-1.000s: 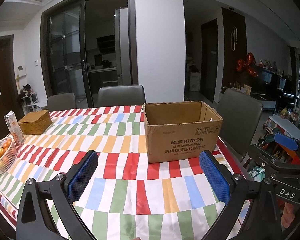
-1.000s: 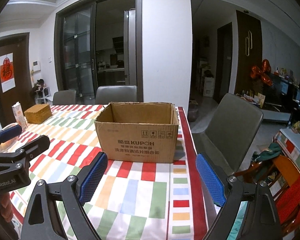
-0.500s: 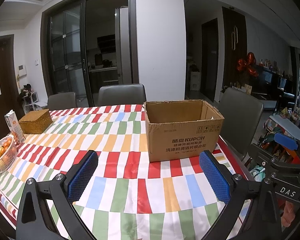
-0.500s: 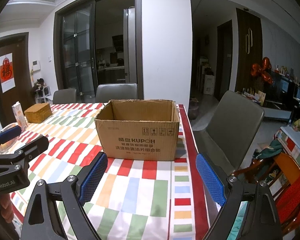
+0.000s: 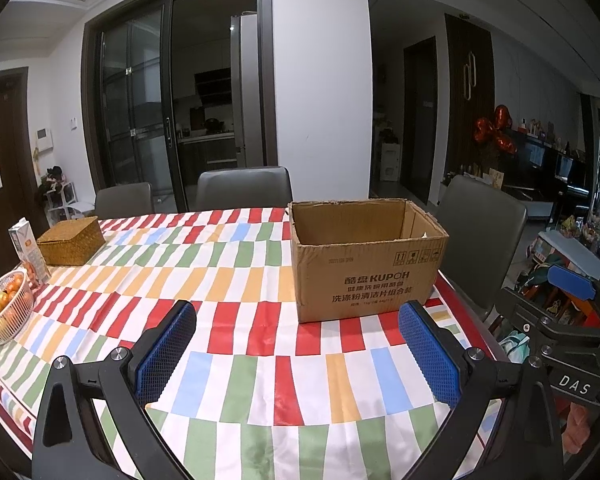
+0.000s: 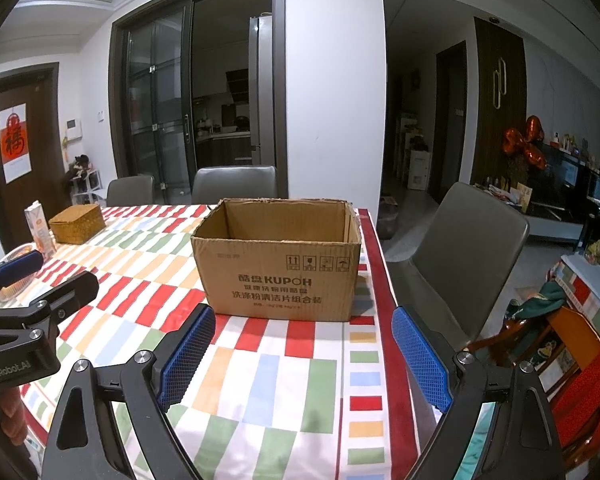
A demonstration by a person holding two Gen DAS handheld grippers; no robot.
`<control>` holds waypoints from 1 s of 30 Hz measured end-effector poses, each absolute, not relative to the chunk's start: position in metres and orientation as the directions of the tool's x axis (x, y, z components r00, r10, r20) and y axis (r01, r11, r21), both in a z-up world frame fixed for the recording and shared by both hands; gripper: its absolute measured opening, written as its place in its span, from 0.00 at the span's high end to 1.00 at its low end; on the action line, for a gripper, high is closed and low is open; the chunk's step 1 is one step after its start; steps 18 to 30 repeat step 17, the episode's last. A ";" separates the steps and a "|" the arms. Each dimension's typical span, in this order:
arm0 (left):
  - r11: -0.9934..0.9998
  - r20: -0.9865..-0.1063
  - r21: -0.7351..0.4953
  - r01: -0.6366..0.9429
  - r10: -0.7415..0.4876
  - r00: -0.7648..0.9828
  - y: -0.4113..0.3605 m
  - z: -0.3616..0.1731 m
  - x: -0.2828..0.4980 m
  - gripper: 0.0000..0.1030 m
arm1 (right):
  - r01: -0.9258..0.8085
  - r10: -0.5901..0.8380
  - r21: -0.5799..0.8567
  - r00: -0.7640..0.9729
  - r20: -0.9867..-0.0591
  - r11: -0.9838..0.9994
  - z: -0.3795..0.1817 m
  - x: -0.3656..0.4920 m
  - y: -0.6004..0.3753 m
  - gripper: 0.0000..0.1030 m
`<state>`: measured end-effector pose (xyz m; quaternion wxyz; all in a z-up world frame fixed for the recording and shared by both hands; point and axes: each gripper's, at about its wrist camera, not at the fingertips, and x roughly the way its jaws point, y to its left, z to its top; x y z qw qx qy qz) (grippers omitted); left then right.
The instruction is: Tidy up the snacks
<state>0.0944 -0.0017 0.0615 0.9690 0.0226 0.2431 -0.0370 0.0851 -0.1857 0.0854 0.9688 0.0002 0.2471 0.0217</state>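
An open brown cardboard box (image 5: 368,276) printed KUPOH stands on the striped tablecloth (image 5: 236,276) near the table's right edge. What shows of its inside looks empty. My left gripper (image 5: 297,320) hovers open over the cloth just in front of the box, with nothing between its blue pads. My right gripper (image 6: 304,320) is also open and empty, facing the same box (image 6: 276,276) from slightly further right. Each gripper shows at the edge of the other's view: the right gripper (image 5: 556,296) and the left gripper (image 6: 48,276). No loose snack packet is visible.
At the table's left stand a wicker box (image 5: 71,240), a drink carton (image 5: 28,248) and a white basket of oranges (image 5: 4,312). Grey chairs (image 5: 480,232) ring the table. A cluttered low table (image 6: 580,320) lies beyond the right edge.
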 end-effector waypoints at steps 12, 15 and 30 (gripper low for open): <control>0.996 -0.473 0.023 0.083 -0.063 0.879 0.000 0.061 0.095 0.00 | -0.047 0.046 0.011 0.875 -0.482 0.999 0.084 0.086 -0.187 0.12; 0.996 -0.473 0.024 0.082 -0.061 0.879 0.000 0.061 0.095 0.00 | -0.047 0.047 0.010 0.875 -0.482 0.999 0.083 0.087 -0.188 0.12; 0.996 -0.472 0.025 0.080 -0.058 0.880 -0.001 0.061 0.095 0.00 | -0.047 0.046 0.011 0.875 -0.482 0.999 0.083 0.087 -0.188 0.12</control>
